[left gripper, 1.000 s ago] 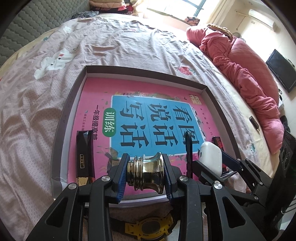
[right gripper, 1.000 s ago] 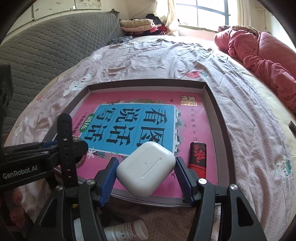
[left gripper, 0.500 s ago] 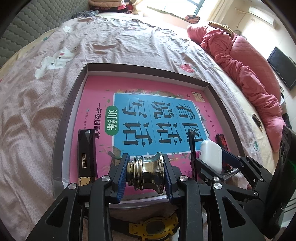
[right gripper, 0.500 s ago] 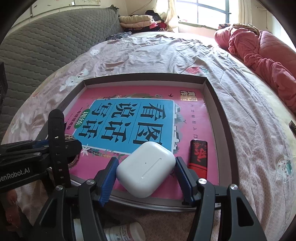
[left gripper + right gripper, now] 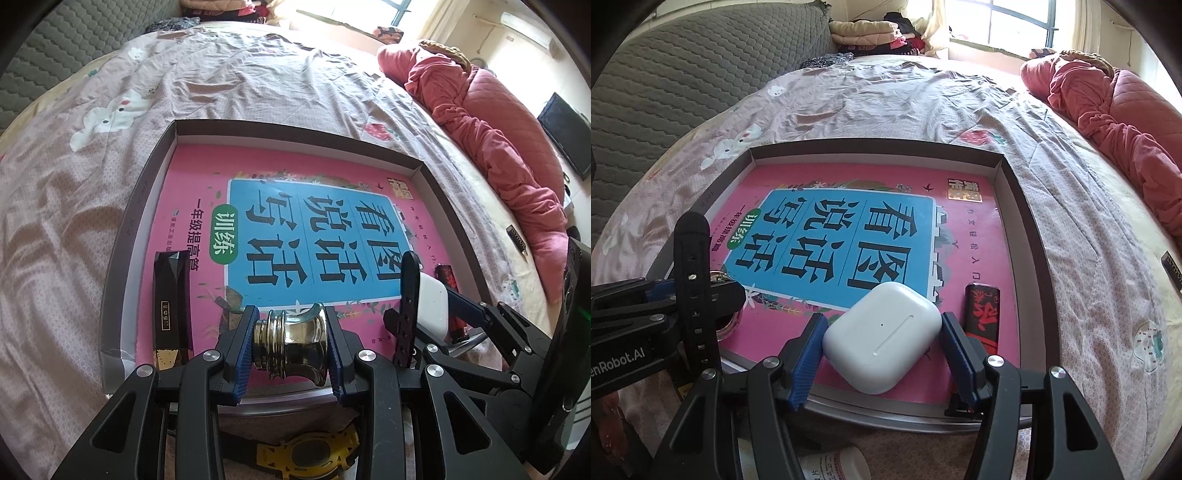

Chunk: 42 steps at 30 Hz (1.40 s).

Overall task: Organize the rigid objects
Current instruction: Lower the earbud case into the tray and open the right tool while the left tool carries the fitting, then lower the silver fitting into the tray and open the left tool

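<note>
A shallow grey tray (image 5: 127,236) lies on a bed with a pink patterned sheet (image 5: 240,81). Inside the tray, a pink and blue book (image 5: 314,236) covers the floor.

In the left wrist view, the left hand-held gripper (image 5: 290,345) sits at the bottom centre of the frame, its blue pads pressed narrowly on a shiny metal knob (image 5: 291,347), held over the tray's near edge. To its left, a long black box (image 5: 170,295) lies on the book. A yellow and black watch (image 5: 306,452) lies at the bottom edge.

In the right wrist view, the right hand-held gripper (image 5: 881,349) sits at the bottom centre, its jaws set wide around a white earbud case (image 5: 882,341). Whether the pads press the case I cannot tell. The case is over the book's near edge. Just right of it lies a red and black lighter (image 5: 982,314). A white bottle (image 5: 834,467) shows at the bottom edge.
</note>
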Available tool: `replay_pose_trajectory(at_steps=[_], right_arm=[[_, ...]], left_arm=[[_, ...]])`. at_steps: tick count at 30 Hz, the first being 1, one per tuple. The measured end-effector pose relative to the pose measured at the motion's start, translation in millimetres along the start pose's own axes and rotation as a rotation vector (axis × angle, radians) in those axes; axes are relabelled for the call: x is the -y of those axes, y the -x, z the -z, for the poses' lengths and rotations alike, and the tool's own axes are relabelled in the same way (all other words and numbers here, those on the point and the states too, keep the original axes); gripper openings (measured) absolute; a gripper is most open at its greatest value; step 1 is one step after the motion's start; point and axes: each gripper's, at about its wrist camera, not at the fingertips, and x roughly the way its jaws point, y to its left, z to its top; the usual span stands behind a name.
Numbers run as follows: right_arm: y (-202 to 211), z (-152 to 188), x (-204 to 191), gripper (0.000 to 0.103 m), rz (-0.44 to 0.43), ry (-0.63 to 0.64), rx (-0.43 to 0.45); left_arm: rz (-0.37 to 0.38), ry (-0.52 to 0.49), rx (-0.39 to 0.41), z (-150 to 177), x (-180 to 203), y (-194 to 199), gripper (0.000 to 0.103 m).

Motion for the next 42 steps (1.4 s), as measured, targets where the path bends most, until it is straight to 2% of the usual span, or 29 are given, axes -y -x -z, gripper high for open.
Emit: replay_pose_trajectory(at_steps=[5, 14, 28, 42], right_arm=[[3.7, 1.0, 0.1, 0.062, 0.004, 0.007, 0.011], [41.7, 10.7, 7.5, 0.062, 0.021, -0.030, 0.110], [70.2, 36.1, 35.2, 0.063, 0.050, -0.154, 0.125], [82.6, 41.2, 32.9, 0.063, 0.057, -0.155, 0.133]], left_arm=[[-0.024, 0.011, -0.006, 0.8, -0.6, -1.1, 0.035], [-0.059, 0.056, -0.011, 4.0, -1.2, -0.4, 0.035], [-0.123, 0.102, -0.029, 5.9, -4.3, 3.0, 0.035], [-0.140, 0.128, -0.033, 10.6, -9.2, 14.0, 0.037]])
